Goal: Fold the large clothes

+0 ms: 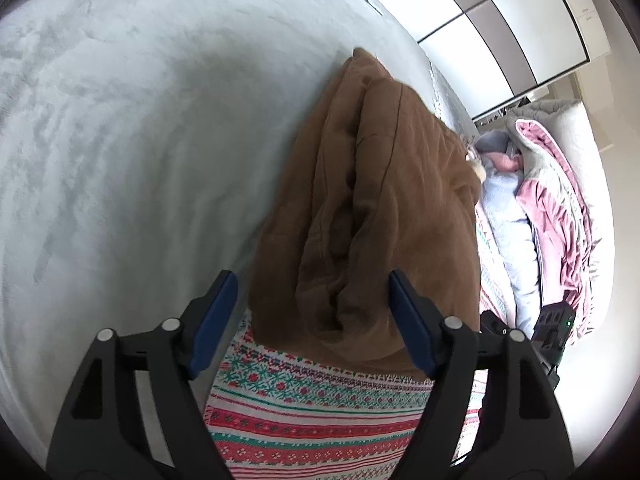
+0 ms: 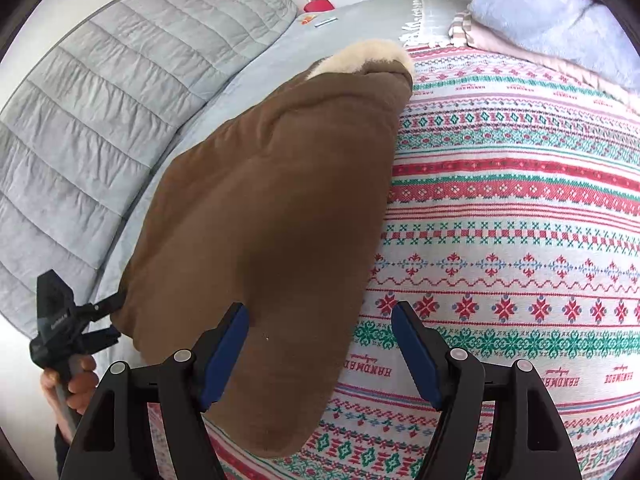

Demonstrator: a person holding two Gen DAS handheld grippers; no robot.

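where readable, "handmade" on patterned blanket (image 2: 520, 208), brown coat (image 2: 272, 216) folded, both grippers open

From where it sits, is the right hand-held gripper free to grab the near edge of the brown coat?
Probably yes. The right hand-held gripper is open, and the brown coat lies on the patterned blanket with its near edge between the fingers. Nothing covers that edge.

Folded brown coat (image 2: 264, 216) with cream fleece lining lies across a patterned cloth (image 2: 520, 240).
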